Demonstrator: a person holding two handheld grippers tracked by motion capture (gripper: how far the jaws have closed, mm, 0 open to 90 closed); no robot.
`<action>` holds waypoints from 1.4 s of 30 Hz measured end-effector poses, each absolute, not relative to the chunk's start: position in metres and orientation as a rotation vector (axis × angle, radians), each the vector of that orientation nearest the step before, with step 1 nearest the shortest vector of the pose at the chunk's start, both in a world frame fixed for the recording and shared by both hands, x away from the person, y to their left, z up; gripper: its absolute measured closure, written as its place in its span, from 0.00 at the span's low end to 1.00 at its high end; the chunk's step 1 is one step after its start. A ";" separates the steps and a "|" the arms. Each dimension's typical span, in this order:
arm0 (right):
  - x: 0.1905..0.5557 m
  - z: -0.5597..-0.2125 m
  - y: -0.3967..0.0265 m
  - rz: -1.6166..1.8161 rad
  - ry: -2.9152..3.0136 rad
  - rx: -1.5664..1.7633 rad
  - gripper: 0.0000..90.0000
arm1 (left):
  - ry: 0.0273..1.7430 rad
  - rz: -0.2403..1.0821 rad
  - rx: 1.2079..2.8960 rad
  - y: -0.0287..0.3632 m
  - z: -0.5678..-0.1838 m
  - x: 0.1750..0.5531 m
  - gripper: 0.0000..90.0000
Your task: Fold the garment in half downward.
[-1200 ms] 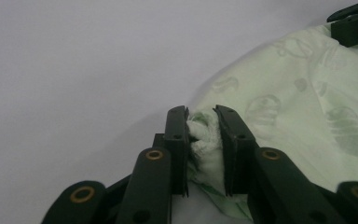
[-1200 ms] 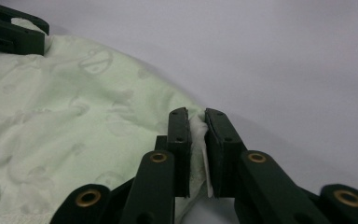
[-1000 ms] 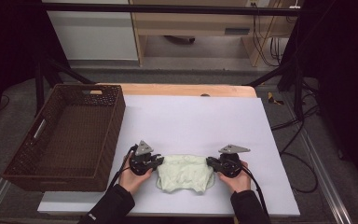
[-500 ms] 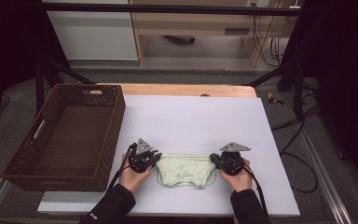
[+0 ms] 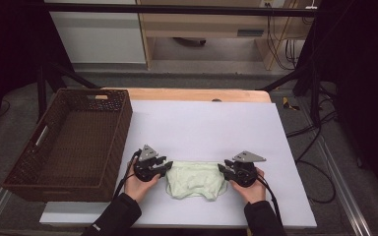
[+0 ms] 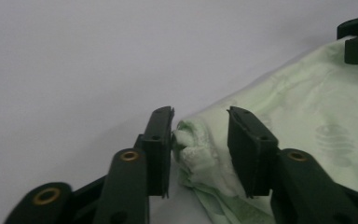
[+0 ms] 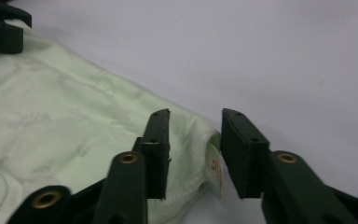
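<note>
A pale green garment [image 5: 196, 181] lies spread flat on the white table sheet [image 5: 202, 128] near the front edge. My left gripper [image 5: 169, 167] is at its left end and my right gripper [image 5: 222, 169] at its right end. In the left gripper view the left gripper [image 6: 200, 114] has just been opening; a bunched corner of the garment [image 6: 191, 140] sits between its parted jaws, with a gap at one pad. In the right gripper view the right gripper [image 7: 196, 114] has also just been opening, and the hem with a white label [image 7: 214, 165] lies loose between its jaws.
A dark brown wicker basket [image 5: 15, 184] stands empty at the left, partly over the table's edge. A bare wooden strip [image 5: 197, 94] runs along the far side. Cables trail from both grippers past the person's black sleeves.
The garment now lies flatter, with a straighter far edge, than one second ago. Both hands have stayed at its two ends.
</note>
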State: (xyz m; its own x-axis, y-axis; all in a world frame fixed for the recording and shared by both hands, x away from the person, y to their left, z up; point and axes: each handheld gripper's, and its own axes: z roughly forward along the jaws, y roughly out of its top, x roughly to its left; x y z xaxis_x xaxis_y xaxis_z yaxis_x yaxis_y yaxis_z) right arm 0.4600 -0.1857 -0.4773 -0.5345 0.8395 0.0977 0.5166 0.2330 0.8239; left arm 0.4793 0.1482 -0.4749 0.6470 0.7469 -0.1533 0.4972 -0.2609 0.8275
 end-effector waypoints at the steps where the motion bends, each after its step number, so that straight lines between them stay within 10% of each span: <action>1: 0.459 -0.476 -0.187 1.240 2.133 1.254 0.62 | 0.978 0.326 1.914 0.150 -0.474 0.478 0.59; 21: 0.437 -0.467 -0.188 1.361 2.144 1.195 0.11 | 0.890 0.256 1.859 0.168 -0.462 0.467 0.10; 42: 0.426 -0.463 -0.167 1.394 2.243 1.137 0.02 | 0.848 0.241 1.883 0.164 -0.455 0.466 0.02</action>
State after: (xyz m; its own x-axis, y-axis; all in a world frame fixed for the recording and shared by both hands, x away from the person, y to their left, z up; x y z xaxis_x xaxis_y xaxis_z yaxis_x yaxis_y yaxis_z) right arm 0.4260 -0.1670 -0.4634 -0.6577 0.7335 0.1714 0.4784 0.2311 0.8472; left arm 0.4658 0.1644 -0.4552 0.7326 0.6505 -0.2003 0.4479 -0.2392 0.8615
